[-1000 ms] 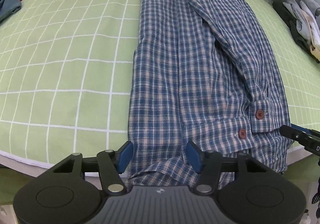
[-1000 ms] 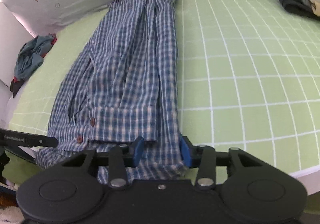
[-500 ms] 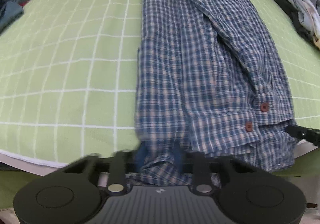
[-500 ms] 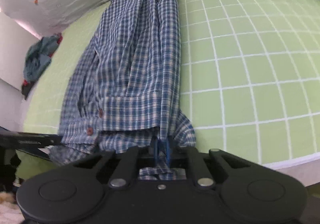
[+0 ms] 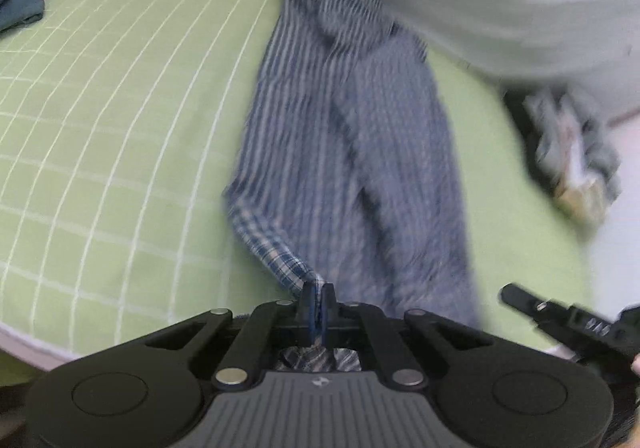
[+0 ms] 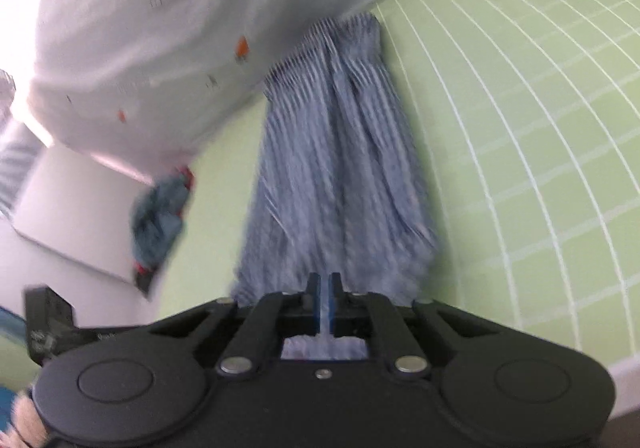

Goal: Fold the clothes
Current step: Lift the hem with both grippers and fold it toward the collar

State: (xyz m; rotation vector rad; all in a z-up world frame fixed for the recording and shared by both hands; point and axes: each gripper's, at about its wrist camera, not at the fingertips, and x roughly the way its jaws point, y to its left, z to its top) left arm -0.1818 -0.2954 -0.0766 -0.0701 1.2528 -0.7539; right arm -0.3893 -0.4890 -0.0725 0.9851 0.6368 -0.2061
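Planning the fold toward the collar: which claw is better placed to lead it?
Neither clearly. The left claw and right claw are both shut on the plaid shirt's hem, side by side, so they should carry it together.

Green white-grid bed cover [image 5: 120,96]; pale printed bedding [image 6: 168,32] at far edge; frames blurred.
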